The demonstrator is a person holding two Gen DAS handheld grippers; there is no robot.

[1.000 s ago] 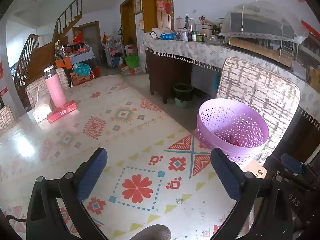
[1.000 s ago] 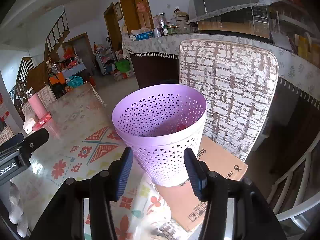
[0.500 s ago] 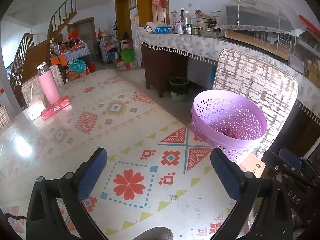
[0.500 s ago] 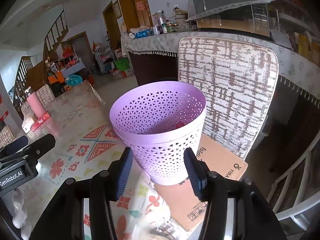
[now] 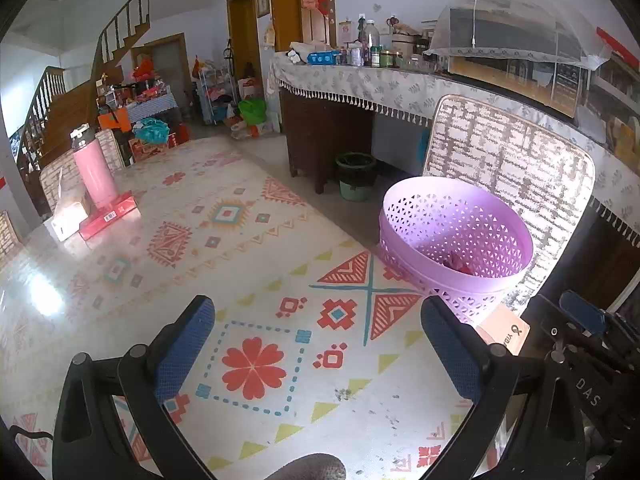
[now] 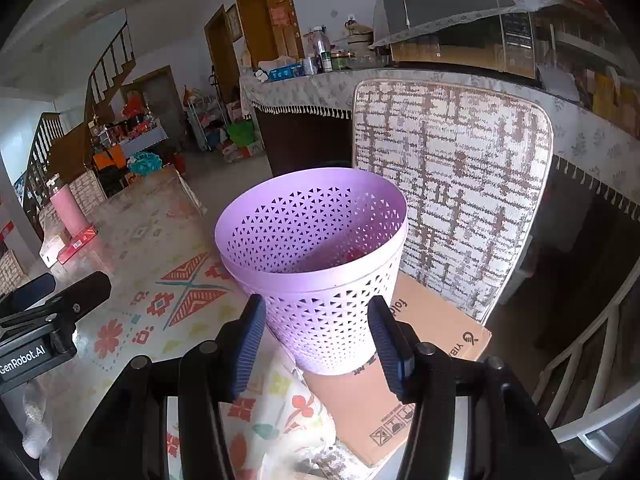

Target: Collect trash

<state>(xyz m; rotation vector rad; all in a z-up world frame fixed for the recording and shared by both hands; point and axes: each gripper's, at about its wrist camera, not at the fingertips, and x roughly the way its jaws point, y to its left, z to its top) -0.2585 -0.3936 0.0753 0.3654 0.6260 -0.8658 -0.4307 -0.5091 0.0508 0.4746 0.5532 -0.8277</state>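
A purple perforated waste basket (image 5: 456, 240) stands at the table's right end; a red scrap (image 5: 458, 266) lies inside it. My left gripper (image 5: 318, 328) is open and empty above the patterned tablecloth (image 5: 256, 280), left of the basket. In the right wrist view the basket (image 6: 320, 256) stands on a flat cardboard box (image 6: 420, 344), with something red (image 6: 354, 255) inside. My right gripper (image 6: 316, 334) is open and empty, its jaws framing the basket's lower wall just in front of it.
A chair back with a patterned cover (image 6: 452, 184) stands right behind the basket. A pink bottle (image 5: 94, 168) on a red box (image 5: 108, 216) sits at the table's far left. A dark floor bin (image 5: 356, 176) stands under a cluttered counter (image 5: 380, 80).
The left gripper has drifted a little, so the basket sits slightly lower and nearer in its view. The right gripper has barely moved; both stay open.
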